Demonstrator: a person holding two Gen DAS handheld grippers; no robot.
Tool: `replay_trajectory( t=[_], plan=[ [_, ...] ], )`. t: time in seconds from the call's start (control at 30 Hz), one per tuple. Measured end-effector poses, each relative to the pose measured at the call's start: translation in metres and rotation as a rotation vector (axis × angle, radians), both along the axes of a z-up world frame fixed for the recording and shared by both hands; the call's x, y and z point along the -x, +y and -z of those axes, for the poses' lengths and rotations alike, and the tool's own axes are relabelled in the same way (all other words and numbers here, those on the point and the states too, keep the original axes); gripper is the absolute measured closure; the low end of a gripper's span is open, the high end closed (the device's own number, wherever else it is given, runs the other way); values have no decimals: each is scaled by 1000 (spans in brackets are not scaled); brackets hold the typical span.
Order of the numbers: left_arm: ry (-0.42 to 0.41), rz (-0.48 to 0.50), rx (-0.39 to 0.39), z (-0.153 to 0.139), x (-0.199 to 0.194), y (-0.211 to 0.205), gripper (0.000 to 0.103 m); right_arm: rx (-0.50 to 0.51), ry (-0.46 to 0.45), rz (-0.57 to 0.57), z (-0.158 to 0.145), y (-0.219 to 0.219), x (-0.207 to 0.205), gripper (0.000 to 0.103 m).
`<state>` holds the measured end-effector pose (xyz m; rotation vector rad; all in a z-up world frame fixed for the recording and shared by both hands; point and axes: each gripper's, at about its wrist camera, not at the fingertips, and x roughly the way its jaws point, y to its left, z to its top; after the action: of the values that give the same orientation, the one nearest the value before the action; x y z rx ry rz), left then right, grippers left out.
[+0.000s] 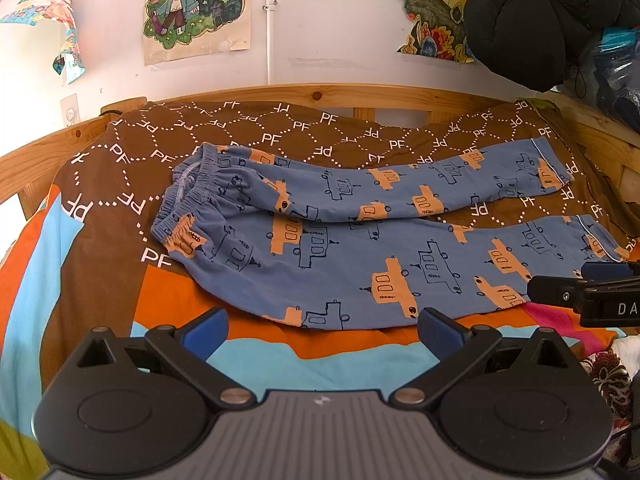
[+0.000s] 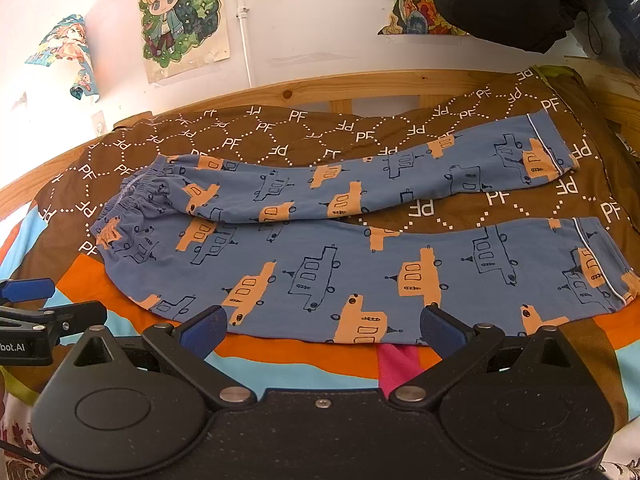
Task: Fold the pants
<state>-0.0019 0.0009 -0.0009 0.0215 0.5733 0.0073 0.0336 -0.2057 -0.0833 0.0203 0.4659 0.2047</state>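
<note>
No fold has been made yet: the blue cotton pants printed with orange and outlined trains (image 1: 360, 248) lie spread flat on the brown, orange and light-blue patterned bedcover (image 1: 120, 264), both legs apart and side by side. Everything is left to do: laying one leg over the other, then folding along the length.

Their long axis runs parallel to the wooden bed rail (image 1: 360, 98) at the far edge, the gathered elastic waistband (image 1: 180, 208) towards the left end and the white-piped cuffs (image 2: 588, 256) towards the right.

The left gripper (image 1: 320, 330) and the right gripper (image 2: 322, 328) both hover at the pants' near edge, jaws spread wide, holding nothing.
</note>
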Motion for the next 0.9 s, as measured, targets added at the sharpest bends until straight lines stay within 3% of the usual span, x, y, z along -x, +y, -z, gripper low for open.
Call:
replay_trajectory(
  t=[0.9],
  plan=[
    [9, -2, -4, 6, 2, -1, 0, 0, 6, 5, 1, -1, -1, 1]
  ],
)
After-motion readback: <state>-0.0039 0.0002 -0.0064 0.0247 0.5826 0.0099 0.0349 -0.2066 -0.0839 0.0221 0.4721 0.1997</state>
